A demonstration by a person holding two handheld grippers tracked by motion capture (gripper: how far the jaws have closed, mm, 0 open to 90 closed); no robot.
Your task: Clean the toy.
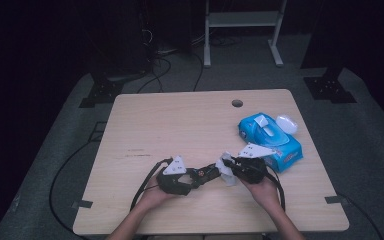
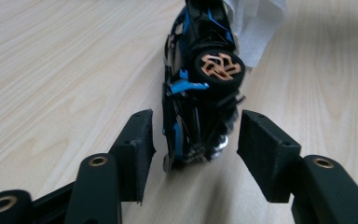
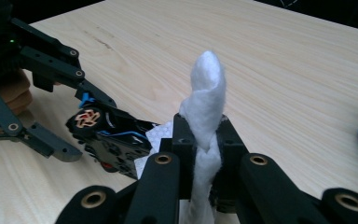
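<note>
A black and blue toy car (image 2: 200, 93) lies on its side on the wooden table (image 1: 170, 125), one bronze-spoked wheel facing up. My left gripper (image 2: 193, 126) is open, its pads either side of the car's near end without touching it. In the high view that left gripper (image 1: 200, 176) points right at the toy car (image 1: 207, 173). My right gripper (image 3: 204, 126) is shut on a twisted white wipe (image 3: 208, 93) that stands up from its jaws, just right of the toy car (image 3: 109, 137). From above, the right gripper (image 1: 231, 168) and the wipe (image 1: 226, 170) sit at the car's right end.
A blue pack of wet wipes (image 1: 270, 139) with its white lid (image 1: 286, 124) flipped open lies at the table's right, behind the right hand. A cable hole (image 1: 237, 103) is near the far edge. Both forearms enter from the bottom edge.
</note>
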